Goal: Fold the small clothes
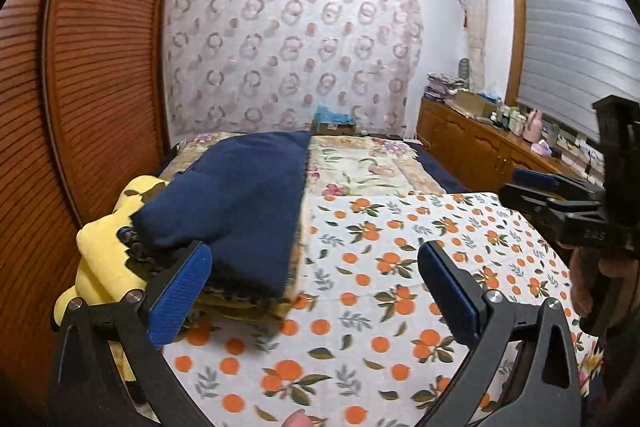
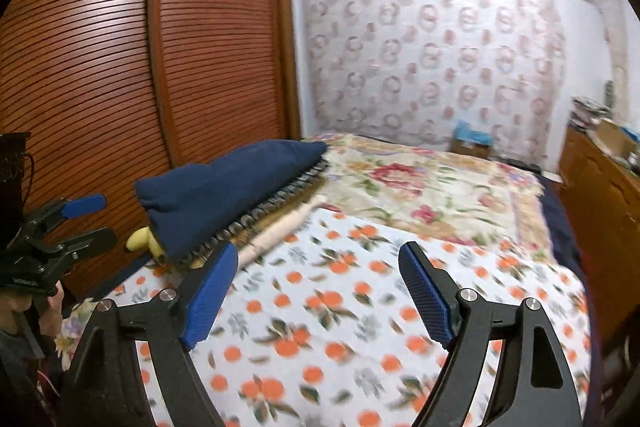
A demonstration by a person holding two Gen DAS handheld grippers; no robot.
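Folded clothes: a stack topped by a navy blue knitted garment (image 1: 240, 199), lying on the orange-print white cloth (image 1: 400, 287) spread over the bed. In the left wrist view the stack sits at centre left; in the right wrist view it sits left of centre (image 2: 224, 187), in front of the slatted wooden wardrobe door (image 2: 100, 67). Beneath the navy layer, darker patterned layers show at the edge; their number cannot be told. A yellow soft item (image 1: 100, 259) lies just beside the stack, at its left.

Left gripper (image 1: 316, 287): jaws wide apart, nothing between them; its left pad is near the stack's front corner, contact uncertain. Right gripper (image 2: 320, 291): jaws apart, empty, above bare printed cloth, apart from the stack.

Handling, judged:
- Soft, light, limp; no stiffness, so a lifted edge will droop and the layers may slide on each other.
- Knit surface looks grippy, not slippery; not fragile.
- Best hold: pinch at corners or along a folded edge, one gripper per corner, taking all layers together.
- A central pinch would bunch the fabric and spoil the fold.
- Risk: dragging the printed cloth along with the garment.
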